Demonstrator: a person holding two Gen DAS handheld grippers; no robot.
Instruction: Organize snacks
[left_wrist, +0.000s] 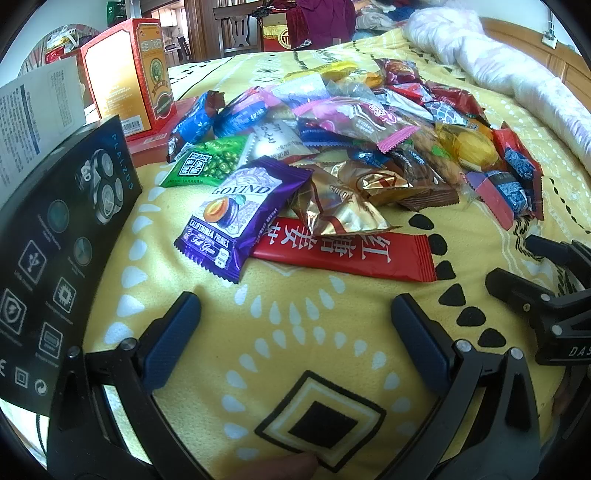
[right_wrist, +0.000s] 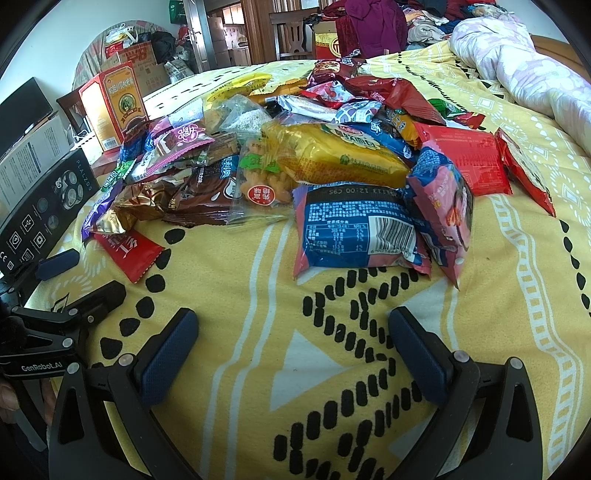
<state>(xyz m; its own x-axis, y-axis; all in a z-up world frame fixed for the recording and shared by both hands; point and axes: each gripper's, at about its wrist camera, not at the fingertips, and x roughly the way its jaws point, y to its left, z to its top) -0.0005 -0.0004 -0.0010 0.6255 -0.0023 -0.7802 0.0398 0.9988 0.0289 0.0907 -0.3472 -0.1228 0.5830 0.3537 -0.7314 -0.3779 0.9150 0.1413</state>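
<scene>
Loose heap of crinkly foil snack packets (left_wrist: 332, 147) on yellow patterned bedspread (left_wrist: 295, 332).
Light, slippery purple prune packet (left_wrist: 236, 218) is best pinched at its crimped edge; both grippers' jaws gape empty.

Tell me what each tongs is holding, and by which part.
Nothing. The left tongs and right tongs are both open over the bedspread.

Lighting: bright, even daylight is filling both views, colours reading saturated. Glare: highlights are flaring on the crinkled gold foil wrapper (left_wrist: 343, 206) and glossy purple prune packet (left_wrist: 236, 218). Shadows: soft, short ones are falling under the wrappers onto the yellow patterned bedspread (right_wrist: 229, 280). Distortion: fisheye bending is curving edges; black vignette is darkening corners. Focus: background room is softening slightly.
</scene>
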